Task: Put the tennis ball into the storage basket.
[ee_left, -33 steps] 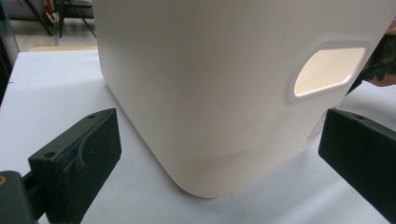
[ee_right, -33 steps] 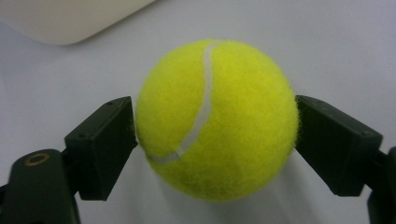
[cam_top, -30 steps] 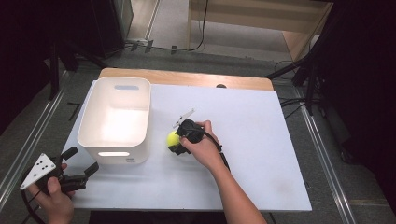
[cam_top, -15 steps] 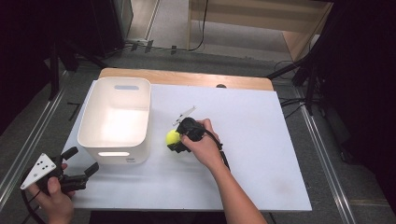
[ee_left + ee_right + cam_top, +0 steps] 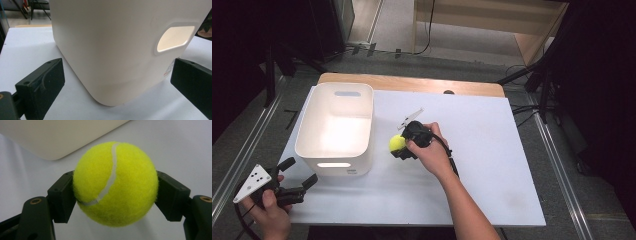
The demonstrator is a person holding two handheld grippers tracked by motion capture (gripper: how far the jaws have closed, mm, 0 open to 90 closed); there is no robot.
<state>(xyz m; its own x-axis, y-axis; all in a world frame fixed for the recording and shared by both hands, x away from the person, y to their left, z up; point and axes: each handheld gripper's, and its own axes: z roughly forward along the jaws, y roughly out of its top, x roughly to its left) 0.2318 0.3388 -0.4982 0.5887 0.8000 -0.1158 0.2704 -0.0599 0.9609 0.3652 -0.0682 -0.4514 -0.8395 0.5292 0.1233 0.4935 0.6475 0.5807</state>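
A yellow tennis ball [image 5: 397, 143] sits just right of the white plastic tub [image 5: 334, 165] on the white table top. My right gripper [image 5: 400, 148] is shut on it; in the right gripper view the two black pads [image 5: 63, 195] press on the left and right sides of the ball [image 5: 115, 182]. At the table's near left corner my left gripper [image 5: 301, 172] is held open, pointing at the tub. In the left gripper view its jaws stand wide apart around the tub's rounded corner [image 5: 112, 50], not touching it.
The tub has a handle cut-out [image 5: 175, 38] in its near wall and looks hollow and bare inside. The white board [image 5: 492, 165] lies on a wooden table [image 5: 412, 84]. Metal rails run along the floor on both sides.
The right hand with the ball has crept slightly up the picture. The left hand has stayed put.
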